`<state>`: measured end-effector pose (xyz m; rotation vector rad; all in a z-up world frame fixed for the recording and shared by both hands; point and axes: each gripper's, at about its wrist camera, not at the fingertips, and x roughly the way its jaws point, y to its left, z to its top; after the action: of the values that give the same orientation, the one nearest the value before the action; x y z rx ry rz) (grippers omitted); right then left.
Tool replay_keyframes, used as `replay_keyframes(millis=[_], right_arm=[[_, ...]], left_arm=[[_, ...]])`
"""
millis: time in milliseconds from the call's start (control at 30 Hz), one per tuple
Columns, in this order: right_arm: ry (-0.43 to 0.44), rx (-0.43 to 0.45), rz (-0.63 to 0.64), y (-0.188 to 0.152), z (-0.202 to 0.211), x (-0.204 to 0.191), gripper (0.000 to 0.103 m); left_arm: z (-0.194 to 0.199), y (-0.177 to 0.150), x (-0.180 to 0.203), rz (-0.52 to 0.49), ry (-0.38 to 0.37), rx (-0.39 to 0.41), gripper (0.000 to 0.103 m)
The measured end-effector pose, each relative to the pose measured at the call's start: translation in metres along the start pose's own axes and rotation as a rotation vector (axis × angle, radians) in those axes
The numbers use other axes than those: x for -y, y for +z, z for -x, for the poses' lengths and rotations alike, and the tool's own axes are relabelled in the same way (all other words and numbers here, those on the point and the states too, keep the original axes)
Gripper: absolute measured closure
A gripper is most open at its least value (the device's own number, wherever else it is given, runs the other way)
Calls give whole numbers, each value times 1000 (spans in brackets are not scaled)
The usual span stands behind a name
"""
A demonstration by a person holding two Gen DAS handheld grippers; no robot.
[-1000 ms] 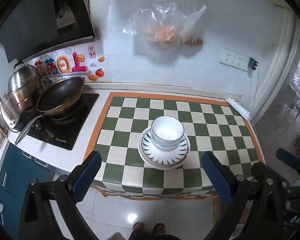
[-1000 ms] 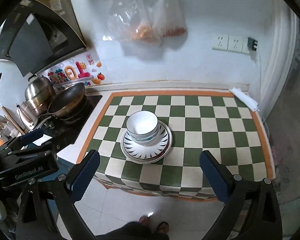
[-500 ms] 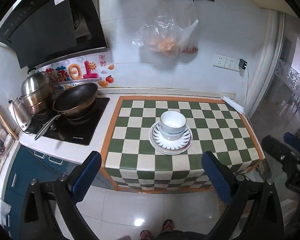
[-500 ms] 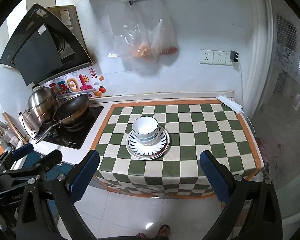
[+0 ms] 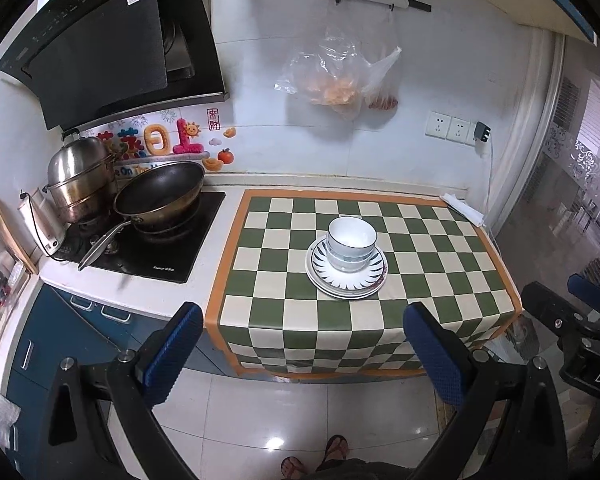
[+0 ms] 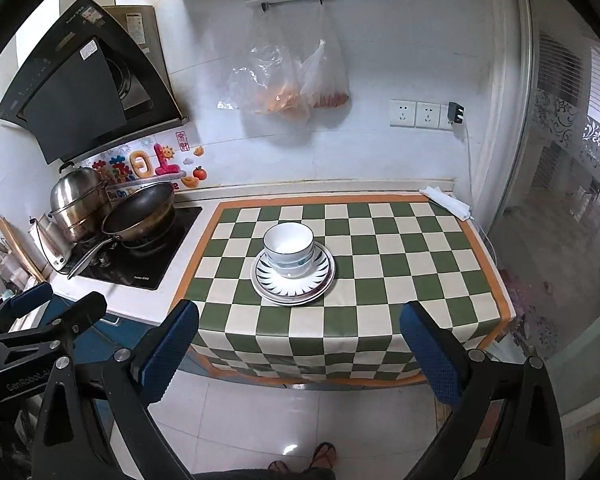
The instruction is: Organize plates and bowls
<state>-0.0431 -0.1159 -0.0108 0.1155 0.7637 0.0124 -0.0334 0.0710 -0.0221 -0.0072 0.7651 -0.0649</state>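
White bowls (image 5: 351, 242) with a blue band sit nested on stacked plates (image 5: 364, 286) with a dark ray pattern, in the middle of the green-and-cream checked cloth (image 5: 420, 264). The stack also shows in the right wrist view: bowls (image 6: 288, 246), plates (image 6: 320, 280). My left gripper (image 5: 304, 354) is open and empty, held well back from the counter over the floor. My right gripper (image 6: 300, 350) is open and empty too, equally far back. The right gripper shows at the left wrist view's right edge (image 5: 580, 320).
A wok (image 5: 160, 196) and a steel pot (image 5: 80, 178) stand on the black hob (image 5: 156, 248) at the left. A folded white cloth (image 5: 462, 208) lies at the counter's far right corner. Plastic bags (image 5: 336, 76) hang on the wall. Tiled floor (image 5: 300, 412) lies below.
Both grippers have drawn back and away from the counter; the stack of bowls and plates looks smaller and farther off. The stack has not moved.
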Motion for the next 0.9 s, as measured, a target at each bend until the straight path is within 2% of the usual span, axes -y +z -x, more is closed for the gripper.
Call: replay_keyframes(millis=[900], right_arm=[[2, -15, -23, -4, -2, 6, 0]], left_arm=[[7, 0, 2, -12, -22, -4, 0]])
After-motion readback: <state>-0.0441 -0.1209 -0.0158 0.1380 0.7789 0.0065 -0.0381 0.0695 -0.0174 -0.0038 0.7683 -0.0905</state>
